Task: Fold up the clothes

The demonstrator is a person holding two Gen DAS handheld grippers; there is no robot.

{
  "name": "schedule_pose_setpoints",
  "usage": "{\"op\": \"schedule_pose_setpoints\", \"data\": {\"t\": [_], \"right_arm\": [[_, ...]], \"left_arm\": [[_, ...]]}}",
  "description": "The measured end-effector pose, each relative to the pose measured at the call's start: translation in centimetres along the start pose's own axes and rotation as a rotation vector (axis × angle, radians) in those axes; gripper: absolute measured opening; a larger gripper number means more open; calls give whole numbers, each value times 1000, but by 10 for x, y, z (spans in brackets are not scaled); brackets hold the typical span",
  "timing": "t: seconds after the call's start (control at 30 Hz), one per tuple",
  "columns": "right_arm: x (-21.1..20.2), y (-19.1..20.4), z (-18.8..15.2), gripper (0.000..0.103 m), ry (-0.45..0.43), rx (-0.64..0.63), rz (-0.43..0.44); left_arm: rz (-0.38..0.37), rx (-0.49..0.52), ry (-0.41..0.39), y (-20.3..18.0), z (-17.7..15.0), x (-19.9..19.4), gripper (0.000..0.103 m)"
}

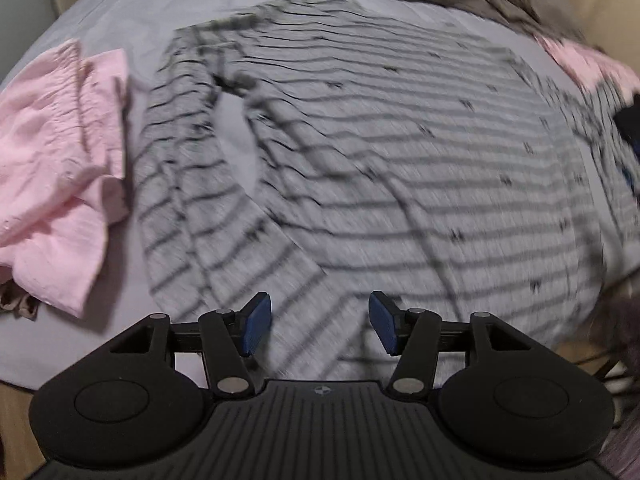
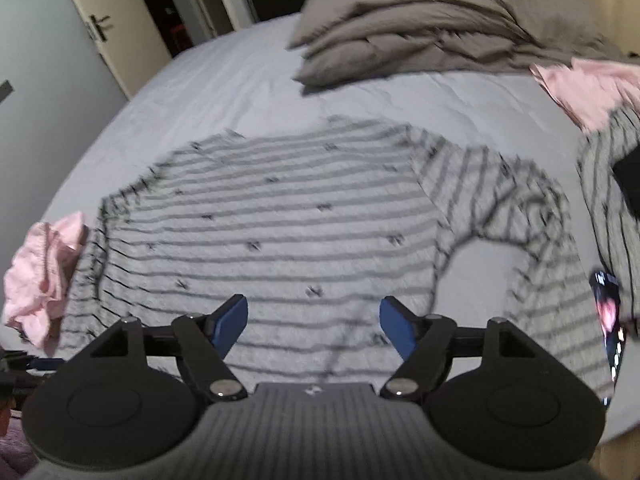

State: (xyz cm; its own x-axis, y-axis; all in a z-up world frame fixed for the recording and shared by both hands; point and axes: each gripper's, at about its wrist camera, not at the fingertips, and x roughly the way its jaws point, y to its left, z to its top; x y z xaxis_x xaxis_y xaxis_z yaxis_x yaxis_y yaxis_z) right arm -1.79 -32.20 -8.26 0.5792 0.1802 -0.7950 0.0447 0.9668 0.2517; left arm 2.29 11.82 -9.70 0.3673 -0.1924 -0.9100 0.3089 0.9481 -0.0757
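Spread flat on the pale bed sheet (image 2: 240,80), ahead of and beneath both tongs: 1 grey striped long-sleeve top (image 2: 260,232), body laid out wide, 1 sleeve curling off beyond the right pad of the right gripper (image 2: 313,326), the other sleeve bent beside the left pad of the left gripper (image 1: 319,322). Both tongs spread apart, nothing between the blue pads, striped cloth visible through each gap, no contact with the fabric evident. Largest risk, as a judgement: pinching only the top layer, or the sheet along with it, so the fold drags the bedding or lifts unevenly. Next: the curled right sleeve (image 2: 520,208), already looped on itself, likely to bunch inside the fold unless straightened first. Next: the bent left sleeve (image 1: 180,168), lying close to the pink garment (image 1: 56,160) left of the left tongs, easy to snag together. Smaller: a second striped piece (image 2: 600,184) and more pink cloth (image 2: 592,84) far right of the right tongs, liable to be swept over. Smallest: a lit phone (image 2: 608,312) at the right edge, prone to being knocked. Heavy blur in both views, so exact edges hard to place.
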Motion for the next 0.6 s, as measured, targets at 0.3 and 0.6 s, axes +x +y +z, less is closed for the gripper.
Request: {"op": "schedule_pose_setpoints", "data": {"t": [0.3,0.6], "right_arm": [[33,-33,-22,76,108,20,-86],[37,-46,-30,76,132,64,-91]], "left_arm": [[103,73,-25,-14,-23,30,39],[-26,-261,-199,58,-8,-47,3]]}}
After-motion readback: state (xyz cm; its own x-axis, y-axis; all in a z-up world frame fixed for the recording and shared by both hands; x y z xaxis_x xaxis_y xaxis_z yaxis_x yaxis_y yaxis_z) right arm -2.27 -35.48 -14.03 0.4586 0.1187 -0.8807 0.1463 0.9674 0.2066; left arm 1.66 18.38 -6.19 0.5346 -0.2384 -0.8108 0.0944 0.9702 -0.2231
